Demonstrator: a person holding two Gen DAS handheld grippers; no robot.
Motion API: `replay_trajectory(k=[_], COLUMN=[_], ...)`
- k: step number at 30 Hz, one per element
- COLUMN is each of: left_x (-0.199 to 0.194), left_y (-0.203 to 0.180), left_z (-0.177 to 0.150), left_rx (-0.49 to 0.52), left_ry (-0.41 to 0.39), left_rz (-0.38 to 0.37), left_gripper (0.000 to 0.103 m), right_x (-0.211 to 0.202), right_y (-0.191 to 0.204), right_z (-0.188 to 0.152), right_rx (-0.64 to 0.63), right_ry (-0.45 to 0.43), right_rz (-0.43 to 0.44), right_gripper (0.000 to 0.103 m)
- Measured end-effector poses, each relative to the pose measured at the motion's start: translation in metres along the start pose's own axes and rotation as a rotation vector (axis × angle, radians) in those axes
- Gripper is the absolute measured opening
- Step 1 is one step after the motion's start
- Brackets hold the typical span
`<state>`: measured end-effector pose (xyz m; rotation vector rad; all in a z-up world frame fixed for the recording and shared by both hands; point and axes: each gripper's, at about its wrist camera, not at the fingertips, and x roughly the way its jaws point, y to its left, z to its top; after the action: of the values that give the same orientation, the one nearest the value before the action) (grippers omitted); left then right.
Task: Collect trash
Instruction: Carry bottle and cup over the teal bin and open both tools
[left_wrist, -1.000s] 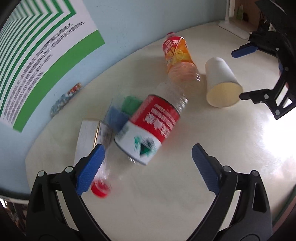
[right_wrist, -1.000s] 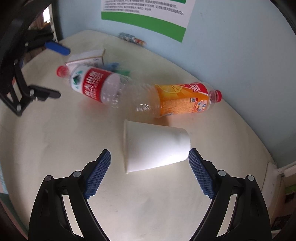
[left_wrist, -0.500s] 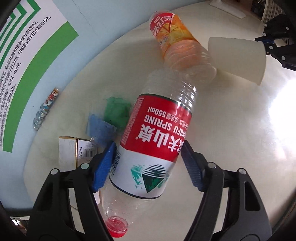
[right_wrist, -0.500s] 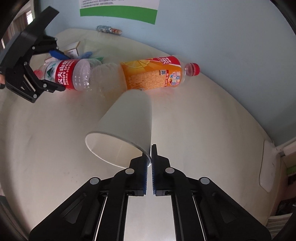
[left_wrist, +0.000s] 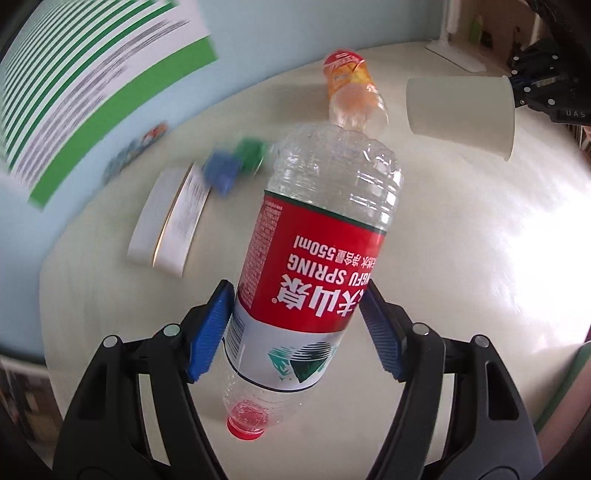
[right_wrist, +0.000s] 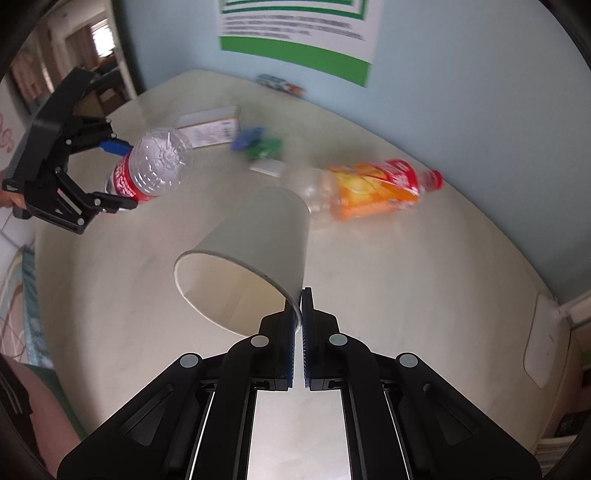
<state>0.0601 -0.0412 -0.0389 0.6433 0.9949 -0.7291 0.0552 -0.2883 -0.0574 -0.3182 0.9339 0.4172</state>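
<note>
The empty water bottle (left_wrist: 317, 258) is held across its labelled middle by the left gripper (left_wrist: 295, 325), lifted clear of the desk (left_wrist: 480, 258), cap end down. The jaws are pressed against its sides. It is judged light and thin-walled, likely to dent and slip if squeezed at the bare ribbed part, so the label band is the better hold. The paper cup (right_wrist: 251, 258) is pinched by its rim wall between the nearly closed jaws of the right gripper (right_wrist: 298, 317), also off the desk. It is judged very light and easily crushed. The orange bottle (right_wrist: 373, 192), a small box (right_wrist: 210, 125) and scraps (right_wrist: 258, 144) are left lying on the desk.
</note>
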Motion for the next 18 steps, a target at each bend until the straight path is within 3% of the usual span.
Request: replay_trajectory(k=[9, 18], left_x=[-0.064, -0.132], left_y=[0.024, 0.041], left_z=[-0.120, -0.201], left_rx=[-0.247, -0.449], left_ry=[-0.004, -0.054], left_rz=[0.092, 0.214], left_gripper=[0.067, 0.064], right_x=[0.004, -0.002], right_y=[0.101, 0.209], right_z=[0.038, 0.082], right_rx=[-0.207, -0.412], right_ry=[-0.022, -0.054], right_rz=[0.123, 0.250], right_gripper=[0.004, 0.004])
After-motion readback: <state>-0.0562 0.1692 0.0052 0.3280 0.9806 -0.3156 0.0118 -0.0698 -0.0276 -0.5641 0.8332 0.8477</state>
